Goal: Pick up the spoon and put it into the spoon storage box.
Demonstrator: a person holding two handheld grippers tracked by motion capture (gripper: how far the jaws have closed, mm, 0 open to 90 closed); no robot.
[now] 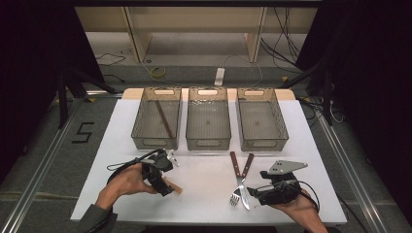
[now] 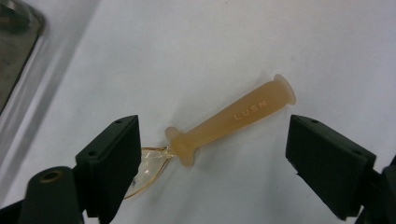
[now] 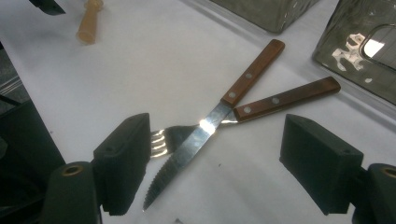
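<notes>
Left tongs (image 2: 212,154) spread astride tan plastic-handled spoon (image 2: 233,117) with clear bowl (apparently untouched). Right tongs (image 3: 215,158) spread over crossed wooden-handled knife (image 3: 210,123) and wooden-handled fork (image 3: 280,99) on white counter (image 1: 204,189).

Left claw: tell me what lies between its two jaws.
In the left gripper view, the spoon's tan handle lies on the white table between the open jaws of the left claw, touching neither; its clear bowl passes behind one jaw.

"LUSN" on spoon handle (image 2: 238,117); "5" on floor (image 1: 82,132).
</notes>
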